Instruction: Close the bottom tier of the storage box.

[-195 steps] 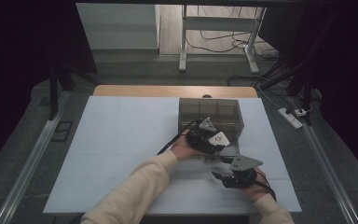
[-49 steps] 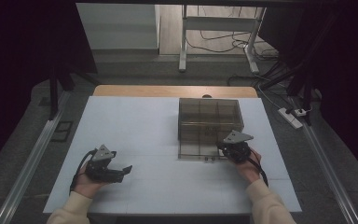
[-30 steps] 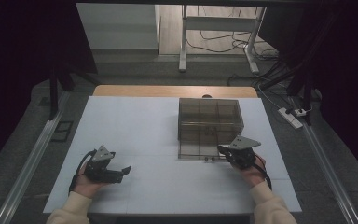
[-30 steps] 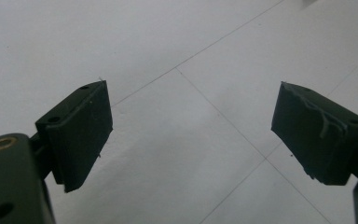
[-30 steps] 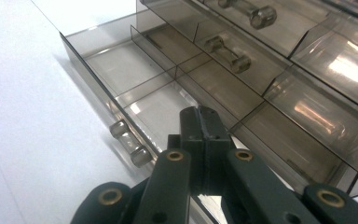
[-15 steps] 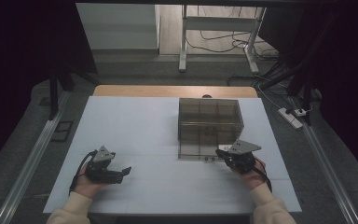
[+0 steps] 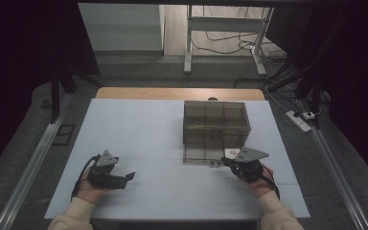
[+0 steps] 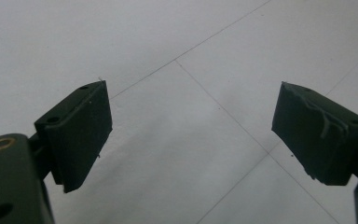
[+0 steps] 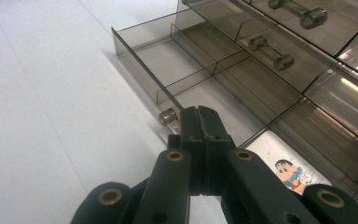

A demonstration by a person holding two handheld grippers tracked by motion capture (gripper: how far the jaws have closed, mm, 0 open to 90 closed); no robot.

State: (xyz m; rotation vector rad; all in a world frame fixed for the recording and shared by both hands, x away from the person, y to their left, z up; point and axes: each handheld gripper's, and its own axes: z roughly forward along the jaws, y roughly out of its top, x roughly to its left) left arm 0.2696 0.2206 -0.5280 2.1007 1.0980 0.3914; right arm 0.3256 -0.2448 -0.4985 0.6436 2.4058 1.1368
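A smoky see-through drawer cabinet (image 7: 215, 120) stands on the white table (image 7: 139, 124), right of the middle. Its bottom left drawer (image 9: 168, 60) is pulled out and looks empty. My right gripper (image 7: 224, 161) is at the drawer's front, jaws pressed together. In the right gripper view its tips (image 9: 199, 112) lie right beside one knob of the drawer's handle (image 9: 168, 115); whether they pinch the bar is hidden. My left gripper (image 7: 127, 178) rests near the front left, open. In the left gripper view only bare table lies between its jaws (image 8: 191, 126).
A small card with a cartoon figure (image 9: 291, 170) lies by the cabinet's front, under the right gripper. The other drawers (image 9: 279, 51) are pushed in, with bar handles. A bare wooden strip (image 7: 177, 93) runs along the table's far edge.
The right gripper has slid a little toward the near edge at the drawer's front. The left gripper has stayed put and open.
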